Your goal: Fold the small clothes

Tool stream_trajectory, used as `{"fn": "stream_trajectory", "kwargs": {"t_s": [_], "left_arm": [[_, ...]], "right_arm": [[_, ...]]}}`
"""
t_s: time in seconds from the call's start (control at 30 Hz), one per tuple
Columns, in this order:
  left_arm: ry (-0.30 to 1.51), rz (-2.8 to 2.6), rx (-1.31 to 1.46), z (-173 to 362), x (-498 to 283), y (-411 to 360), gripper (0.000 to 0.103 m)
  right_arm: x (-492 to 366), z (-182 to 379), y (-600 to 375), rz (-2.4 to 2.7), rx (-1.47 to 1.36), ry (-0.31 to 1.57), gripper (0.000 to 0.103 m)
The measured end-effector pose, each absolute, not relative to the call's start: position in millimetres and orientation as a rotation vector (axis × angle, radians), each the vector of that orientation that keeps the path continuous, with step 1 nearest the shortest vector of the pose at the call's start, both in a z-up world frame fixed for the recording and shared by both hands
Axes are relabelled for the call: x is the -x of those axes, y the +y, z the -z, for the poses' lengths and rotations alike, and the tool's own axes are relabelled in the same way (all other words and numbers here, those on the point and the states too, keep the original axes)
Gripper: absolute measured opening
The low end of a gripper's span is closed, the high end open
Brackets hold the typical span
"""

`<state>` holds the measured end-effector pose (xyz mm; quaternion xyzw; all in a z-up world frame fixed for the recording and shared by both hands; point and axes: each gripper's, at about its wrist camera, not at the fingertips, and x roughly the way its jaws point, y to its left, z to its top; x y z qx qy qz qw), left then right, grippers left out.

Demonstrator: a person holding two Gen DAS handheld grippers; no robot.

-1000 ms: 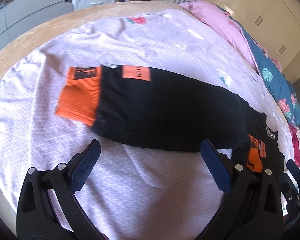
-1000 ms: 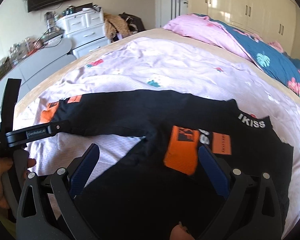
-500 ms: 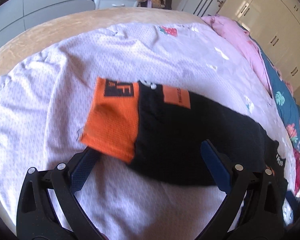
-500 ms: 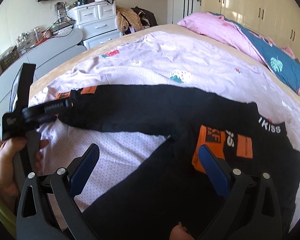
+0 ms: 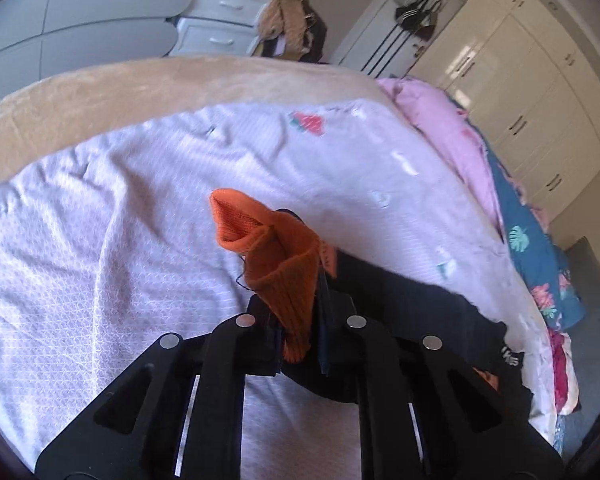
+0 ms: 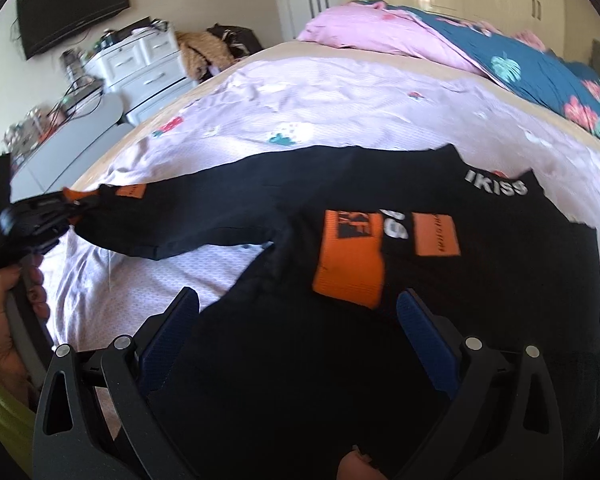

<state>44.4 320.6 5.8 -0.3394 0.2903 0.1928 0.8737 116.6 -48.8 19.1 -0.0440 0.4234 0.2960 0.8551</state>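
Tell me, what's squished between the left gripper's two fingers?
The orange cuff of the black top's sleeve. The left gripper is shut on it, seen best in the left wrist view.

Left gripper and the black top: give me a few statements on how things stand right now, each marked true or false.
1. The left gripper is shut on the orange cuff. True; its jaws have just closed on it.
2. The right gripper is shut on the black top. False: its jaws stand open above the top, gripping nothing.
3. The other sleeve is already folded in, its orange cuff lying on the chest. True.
4. The top lies on a bare wooden table. False: it lies on a lilac sheet on a bed.
5. The collar reads IKISS. True.
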Motion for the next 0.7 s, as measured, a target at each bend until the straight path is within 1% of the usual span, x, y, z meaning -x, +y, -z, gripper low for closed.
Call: {"fn": "stream_trajectory", "kwargs": {"t_s": [0.2, 0.43, 0.7], "left_arm": [[0.559, -0.344, 0.681, -41, -44, 300, 0.004], [0.53, -0.272, 0.641, -74, -67, 267, 0.004], [0.527, -0.196, 0.578, -95, -95, 222, 0.003]], "right_arm": [[-119, -26, -83, -0.574, 0.02, 0.885, 0.099], [-121, -33, -125, -0.52, -0.06, 0.878, 0.099], [-122, -37, -175, -0.456, -0.124, 0.863, 0.099]]}}
